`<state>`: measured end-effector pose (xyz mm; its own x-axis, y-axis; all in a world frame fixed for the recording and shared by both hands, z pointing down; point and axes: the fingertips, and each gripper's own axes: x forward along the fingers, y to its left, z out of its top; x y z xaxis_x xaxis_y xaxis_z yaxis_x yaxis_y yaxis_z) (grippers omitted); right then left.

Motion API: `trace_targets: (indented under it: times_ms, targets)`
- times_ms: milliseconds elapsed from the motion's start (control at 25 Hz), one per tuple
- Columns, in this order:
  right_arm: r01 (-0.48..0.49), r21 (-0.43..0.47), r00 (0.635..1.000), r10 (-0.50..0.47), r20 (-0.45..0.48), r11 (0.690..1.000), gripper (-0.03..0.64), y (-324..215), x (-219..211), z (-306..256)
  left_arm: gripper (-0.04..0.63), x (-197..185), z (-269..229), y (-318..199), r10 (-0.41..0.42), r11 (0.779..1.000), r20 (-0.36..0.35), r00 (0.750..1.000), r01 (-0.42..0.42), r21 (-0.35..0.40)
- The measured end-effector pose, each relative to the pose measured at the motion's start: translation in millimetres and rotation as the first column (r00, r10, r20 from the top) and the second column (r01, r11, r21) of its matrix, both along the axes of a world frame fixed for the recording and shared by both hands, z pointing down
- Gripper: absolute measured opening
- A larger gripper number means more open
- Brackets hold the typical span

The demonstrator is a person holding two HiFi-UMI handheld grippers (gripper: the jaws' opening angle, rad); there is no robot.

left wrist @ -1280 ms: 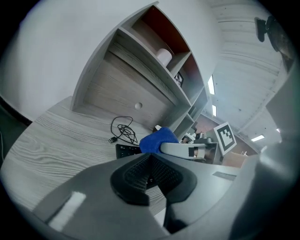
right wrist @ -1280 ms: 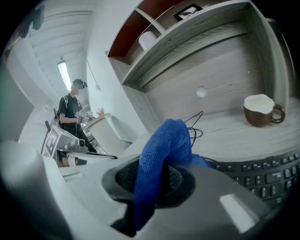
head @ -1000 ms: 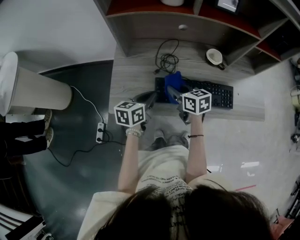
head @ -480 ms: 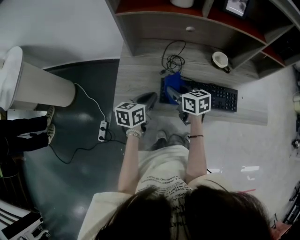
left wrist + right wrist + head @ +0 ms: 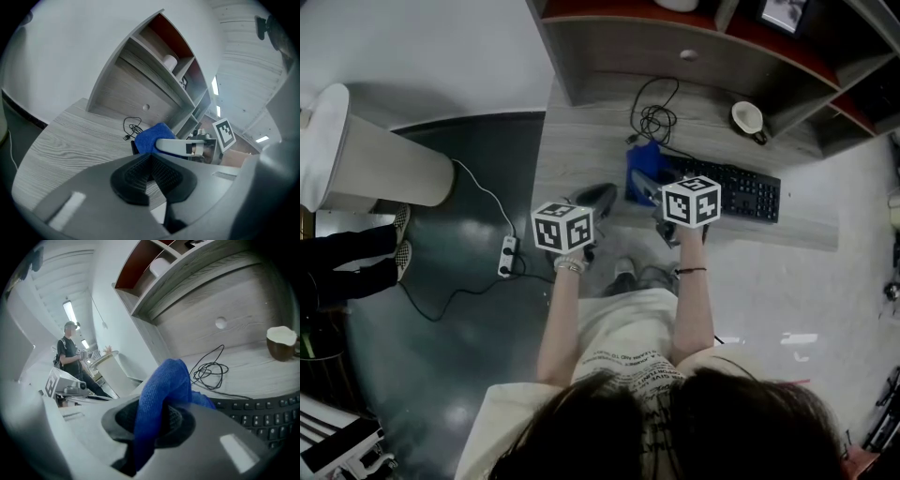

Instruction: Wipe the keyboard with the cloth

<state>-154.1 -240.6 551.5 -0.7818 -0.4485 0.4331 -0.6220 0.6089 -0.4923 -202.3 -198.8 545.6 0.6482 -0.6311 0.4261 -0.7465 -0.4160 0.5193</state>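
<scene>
**Blue cloth pinched in the right jaws at the keyboard's left end**

The right gripper (image 5: 154, 425) has its jaws clamped on the blue cloth (image 5: 165, 380). The cloth bulges up and out past the pads, over the left end of the black keyboard (image 5: 741, 193). Whether it touches the keys cannot be told. The keyboard runs rightward along the near edge of the desk (image 5: 581, 150). The left gripper (image 5: 151, 174), its jaws pressed together on nothing, hovers just left of the cloth. A coiled cable (image 5: 654, 118) lies farther back, and a cup (image 5: 748, 117) sits to the far right.
</scene>
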Motion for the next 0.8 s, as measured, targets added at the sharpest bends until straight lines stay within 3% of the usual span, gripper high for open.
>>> trace_targets:
  times_ms: [800]
  targets:
    - [0.087, 0.010, 0.995, -0.087, 0.049, 0.996, 0.058, 9, -25, -7, 0.005, -10, -8, 8, -0.064, 0.998, 0.028, 0.998, 0.063, 0.017]
